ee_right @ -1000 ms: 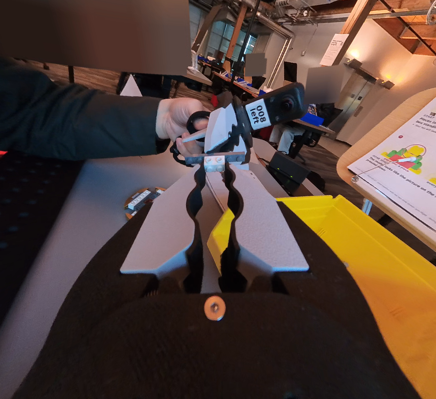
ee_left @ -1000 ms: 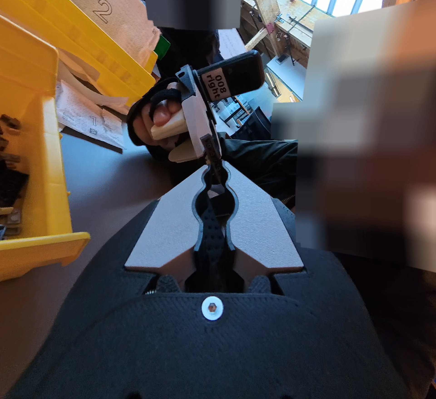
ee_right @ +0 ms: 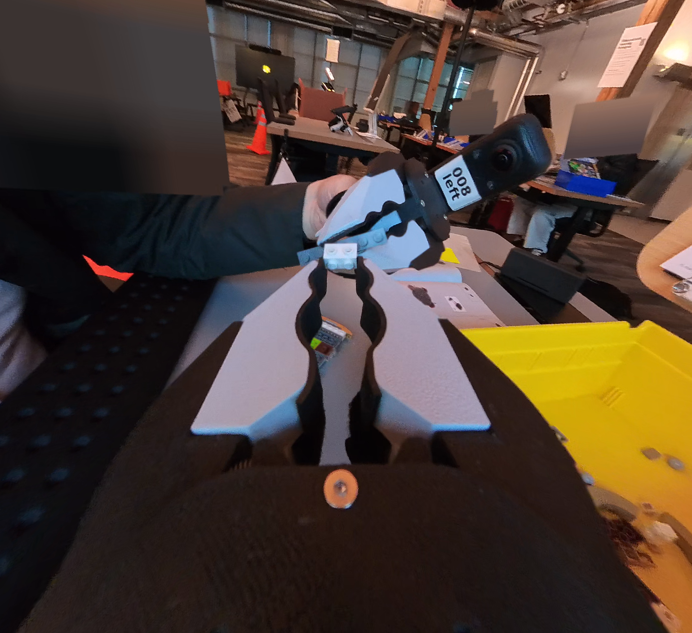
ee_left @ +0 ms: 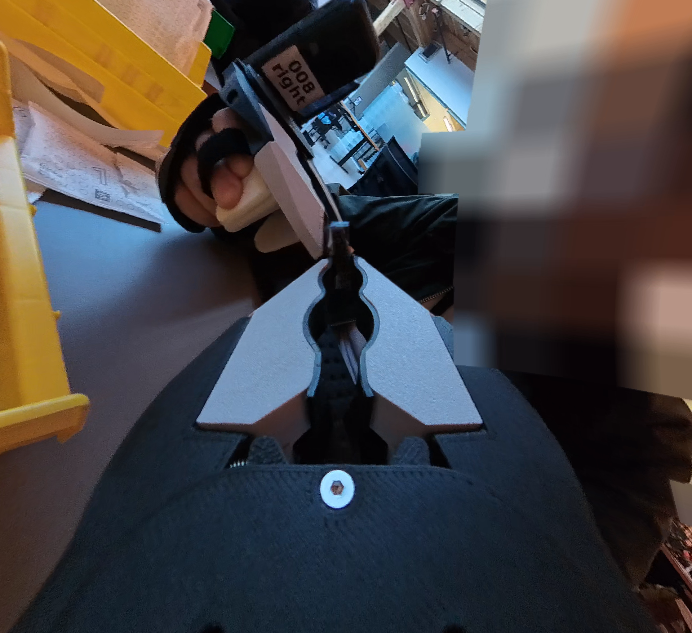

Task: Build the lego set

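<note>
In the right wrist view, the right gripper (ee_right: 340,266) has its two pale grey fingers (ee_right: 419,360) drawn narrow around a small white two-stud lego brick (ee_right: 340,257), pinched at the very tips and lifted above the bench. Below the gap between those fingers, a small multicoloured lego assembly (ee_right: 328,343) lies on the grey bench (ee_right: 221,300). At the near right sits a bright yellow plastic bin (ee_right: 584,383) with a few small loose pieces in its bottom. Just beyond the white brick, and touching it, is a long thin grey lego plate (ee_right: 369,240), tilted up toward the right and clamped between the fingers of the left gripper (ee_right: 359,240), which a hand (ee_right: 322,203) in a dark sleeve holds from the left. An open instruction booklet (ee_right: 449,300) lies on the bench to the right of the grippers. In the left wrist view, the left gripper (ee_left: 339,263) shows its fingers closed tightly on the grey plate, seen edge-on as a dark strip (ee_left: 340,278) running between them and poking past the tips. Immediately beyond, the right gripper (ee_left: 325,237) meets that plate from the far left, its fingers angled downward. Stacked yellow bins (ee_left: 112,53) and printed paper bags (ee_left: 90,181) occupy the far left.
</note>
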Tool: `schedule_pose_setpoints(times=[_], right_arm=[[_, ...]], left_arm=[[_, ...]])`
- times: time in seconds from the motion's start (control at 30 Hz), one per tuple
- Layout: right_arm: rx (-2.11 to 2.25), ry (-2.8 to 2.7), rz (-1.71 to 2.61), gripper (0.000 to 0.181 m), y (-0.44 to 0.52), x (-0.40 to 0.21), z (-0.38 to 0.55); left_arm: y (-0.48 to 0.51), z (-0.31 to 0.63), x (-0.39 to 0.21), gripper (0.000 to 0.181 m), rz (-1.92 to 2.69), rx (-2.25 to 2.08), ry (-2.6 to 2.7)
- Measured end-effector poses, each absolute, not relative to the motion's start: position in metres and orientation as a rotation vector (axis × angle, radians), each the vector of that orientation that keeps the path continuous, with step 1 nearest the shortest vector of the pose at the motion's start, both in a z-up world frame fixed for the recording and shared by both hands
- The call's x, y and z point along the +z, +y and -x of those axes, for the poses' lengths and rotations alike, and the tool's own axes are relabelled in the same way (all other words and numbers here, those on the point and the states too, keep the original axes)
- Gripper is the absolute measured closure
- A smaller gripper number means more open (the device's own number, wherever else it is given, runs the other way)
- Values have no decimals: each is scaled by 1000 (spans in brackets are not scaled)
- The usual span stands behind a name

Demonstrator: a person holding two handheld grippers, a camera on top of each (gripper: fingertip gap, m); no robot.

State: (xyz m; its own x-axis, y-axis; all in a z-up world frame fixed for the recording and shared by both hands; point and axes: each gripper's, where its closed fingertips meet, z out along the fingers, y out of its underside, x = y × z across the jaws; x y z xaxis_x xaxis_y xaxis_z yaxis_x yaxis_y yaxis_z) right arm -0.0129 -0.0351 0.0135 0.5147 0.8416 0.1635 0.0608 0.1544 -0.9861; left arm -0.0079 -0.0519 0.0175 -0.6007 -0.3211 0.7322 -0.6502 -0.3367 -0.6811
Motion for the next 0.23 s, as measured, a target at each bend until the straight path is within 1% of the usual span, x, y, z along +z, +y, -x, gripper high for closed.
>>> schedule_pose_setpoints(times=[0.17,0.23], right_arm=[[798,-816,1242,168,-41,31,-1],[774,-814,1230,168,-41,32,-4]], left_arm=[[-47,13,21,175,-1250,2049,-1658],[-43,10,19,175,-1286,2048,-1626]])
